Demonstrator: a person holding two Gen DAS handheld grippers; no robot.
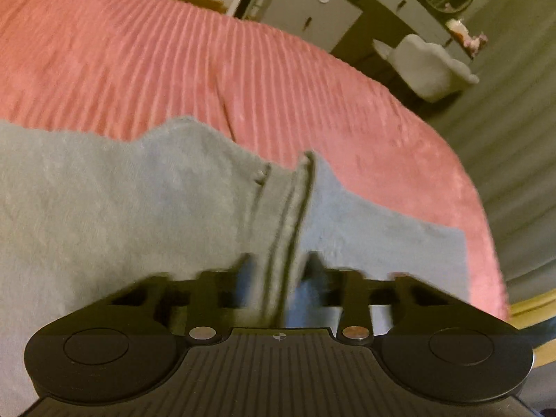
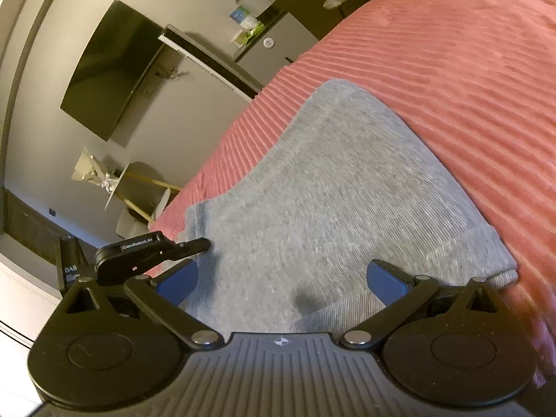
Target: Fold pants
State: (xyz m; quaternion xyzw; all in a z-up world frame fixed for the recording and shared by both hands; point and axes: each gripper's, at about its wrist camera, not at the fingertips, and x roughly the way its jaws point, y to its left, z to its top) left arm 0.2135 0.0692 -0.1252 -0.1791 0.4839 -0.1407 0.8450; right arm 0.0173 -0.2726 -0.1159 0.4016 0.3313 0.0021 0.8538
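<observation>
Grey knit pants (image 1: 104, 208) lie on a pink ribbed bedspread (image 1: 173, 52). In the left wrist view my left gripper (image 1: 278, 271) is blurred, its blue pads pressing on a raised seamed fold of the pants that runs up between them. The right wrist view shows the pants (image 2: 330, 191) folded into a broad panel on the bedspread (image 2: 451, 52). My right gripper (image 2: 283, 278) hovers over their near end, open wide with nothing pinched between its pads. The left gripper (image 2: 198, 245) shows there at the pants' left edge.
The bed's edge curves down the right side of the left wrist view, with floor beyond. A grey chair (image 1: 431, 66) and a cabinet (image 1: 312, 14) stand past the bed. A dark TV (image 2: 107, 69) hangs on the wall, and a small round table (image 2: 118, 187) stands beside the bed.
</observation>
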